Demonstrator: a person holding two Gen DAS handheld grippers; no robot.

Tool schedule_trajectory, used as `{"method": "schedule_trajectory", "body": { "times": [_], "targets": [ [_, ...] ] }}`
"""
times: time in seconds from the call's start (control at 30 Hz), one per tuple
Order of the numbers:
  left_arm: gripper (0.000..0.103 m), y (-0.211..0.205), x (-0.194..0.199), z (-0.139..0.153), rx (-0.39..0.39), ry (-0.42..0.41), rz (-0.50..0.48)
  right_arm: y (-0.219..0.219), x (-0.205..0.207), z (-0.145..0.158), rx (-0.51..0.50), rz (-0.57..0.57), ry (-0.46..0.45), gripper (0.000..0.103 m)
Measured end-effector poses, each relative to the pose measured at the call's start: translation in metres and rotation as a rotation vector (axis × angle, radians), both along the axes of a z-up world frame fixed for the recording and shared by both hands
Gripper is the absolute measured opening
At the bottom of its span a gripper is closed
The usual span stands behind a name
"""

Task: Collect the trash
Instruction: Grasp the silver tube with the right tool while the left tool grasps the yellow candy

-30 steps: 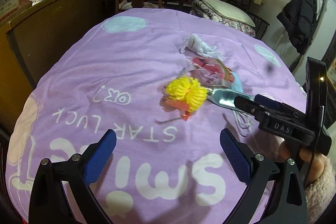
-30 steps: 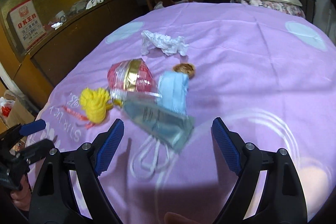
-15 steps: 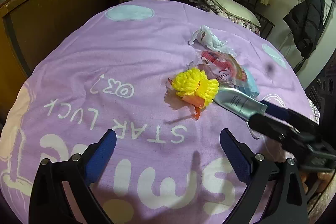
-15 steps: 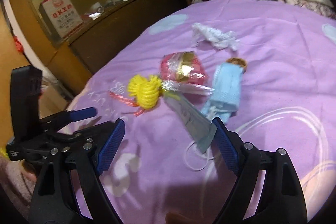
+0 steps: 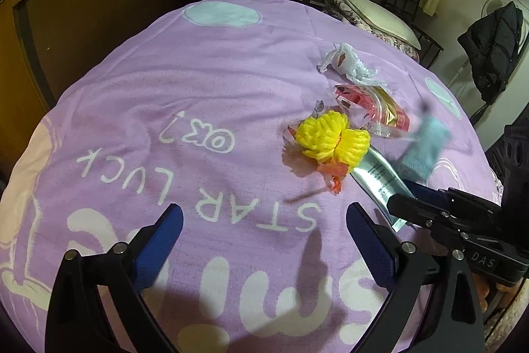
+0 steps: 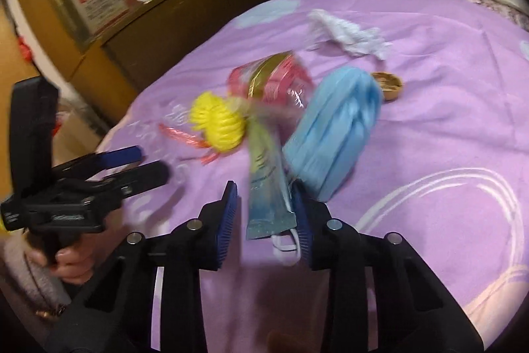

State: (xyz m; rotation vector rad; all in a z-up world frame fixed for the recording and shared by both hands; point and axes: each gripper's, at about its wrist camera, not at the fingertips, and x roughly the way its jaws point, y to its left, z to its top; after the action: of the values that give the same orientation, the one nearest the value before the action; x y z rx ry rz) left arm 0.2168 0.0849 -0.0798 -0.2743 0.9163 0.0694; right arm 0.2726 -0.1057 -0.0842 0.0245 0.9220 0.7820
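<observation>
we see a soft purple printed blanket [image 5: 205, 81] spread wide, its near-left stretch bare and its edge falling toward a brown wooden cabinet [image 5: 76, 22]. the trash lies clustered right of centre: a crumpled white tissue [image 5: 347, 63], a glossy red-and-gold wrapper [image 5: 373, 105], a ribbed yellow coil [image 5: 330, 134] over orange strips, a pleated blue face mask [image 6: 337, 128] and a small brown cup [image 6: 386, 85]. our right gripper [image 6: 266, 220] is closing, its blue ridged pads either side of the flat silvery sachet [image 6: 267, 187] and the mask's white loop; whether they press yet we cannot tell. our left gripper [image 5: 264, 234] hangs spread and empty above the blanket's lettering, well short of the coil.
</observation>
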Motion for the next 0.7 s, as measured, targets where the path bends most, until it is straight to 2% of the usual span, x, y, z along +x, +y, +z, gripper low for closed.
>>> {"method": "schedule_trajectory", "body": {
  "times": [0.07,0.23,0.37,0.47,0.6,0.7],
  "targets": [
    [0.097,0.001,0.0,-0.001,-0.003,0.002,0.0,0.005,0.005,-0.003,-0.033,-0.018,-0.009,0.035],
    [0.097,0.006,-0.001,0.001,0.001,-0.003,0.015,0.02,0.006,-0.002,0.006,0.06,0.021,0.035],
    [0.097,0.009,0.0,0.002,0.003,-0.008,0.026,0.032,0.014,-0.011,-0.02,0.05,0.021,0.037],
    [0.097,0.01,-0.001,0.006,0.013,-0.026,0.031,0.04,0.014,-0.01,-0.05,0.058,-0.012,0.037],
    [0.097,0.011,-0.001,0.007,0.017,-0.026,0.035,0.047,0.005,-0.007,-0.127,0.061,-0.069,0.031],
    [0.097,0.011,0.0,0.008,0.018,-0.03,0.033,0.04,-0.007,-0.003,-0.134,0.06,-0.075,0.024]
  ]
}}
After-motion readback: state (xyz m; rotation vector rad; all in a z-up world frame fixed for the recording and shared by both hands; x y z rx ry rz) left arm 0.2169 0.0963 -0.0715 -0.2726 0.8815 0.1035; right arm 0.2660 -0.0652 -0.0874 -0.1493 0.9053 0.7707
